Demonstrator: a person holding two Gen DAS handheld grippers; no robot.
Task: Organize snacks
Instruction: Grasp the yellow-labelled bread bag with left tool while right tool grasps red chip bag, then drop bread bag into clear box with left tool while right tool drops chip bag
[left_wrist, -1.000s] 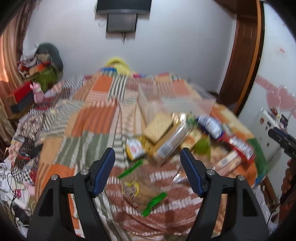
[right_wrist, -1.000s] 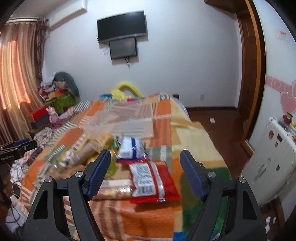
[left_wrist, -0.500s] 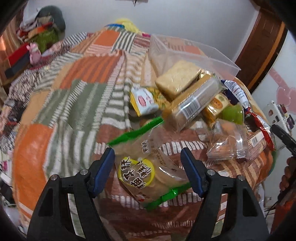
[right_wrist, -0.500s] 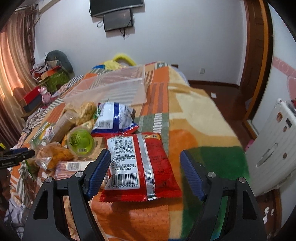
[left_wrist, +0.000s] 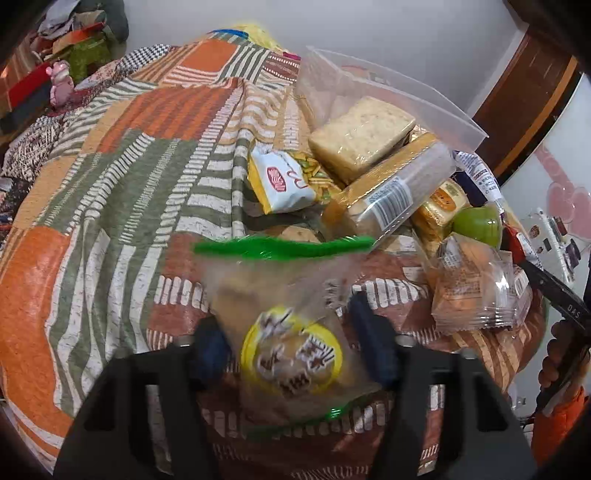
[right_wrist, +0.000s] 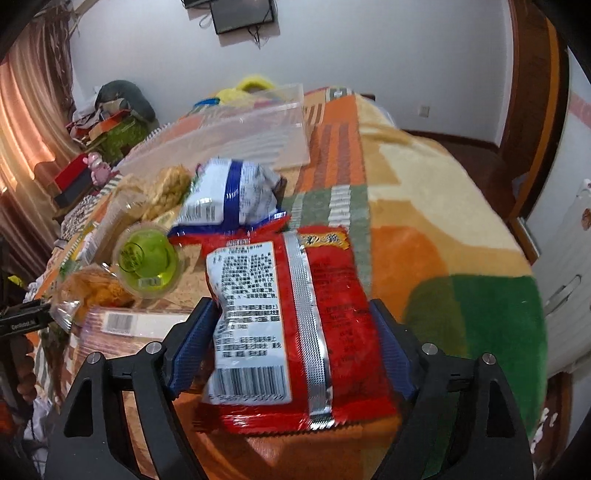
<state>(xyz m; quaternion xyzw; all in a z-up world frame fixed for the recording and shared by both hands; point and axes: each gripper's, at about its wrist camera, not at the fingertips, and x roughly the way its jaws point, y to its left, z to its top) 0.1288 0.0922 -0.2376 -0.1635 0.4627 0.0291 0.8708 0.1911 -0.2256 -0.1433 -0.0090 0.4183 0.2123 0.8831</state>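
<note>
Two snack bags are straddled at once on a patchwork bedspread (left_wrist: 122, 173) strewn with snacks. The left gripper (left_wrist: 291, 341) is seen with its blue pads set wide on either side of a clear biscuit bag (left_wrist: 288, 332) with green seal strips and a round yellow label; the bag lies between the pads with its long axis running away from the camera, and no pinch can be made out through the blur. The right gripper (right_wrist: 291, 347) is likewise spread around a red snack packet (right_wrist: 295, 332) lying back-side up, long axis pointing forward, its sides close to or just touching the pads. A clear plastic bin (left_wrist: 388, 96) stands beyond the pile, past a cracker block (left_wrist: 362, 129) and a green jelly cup (right_wrist: 147, 258). The bin is judged nearer the left gripper's side, so the biscuit bag has the shorter carry once closed upon.
</note>
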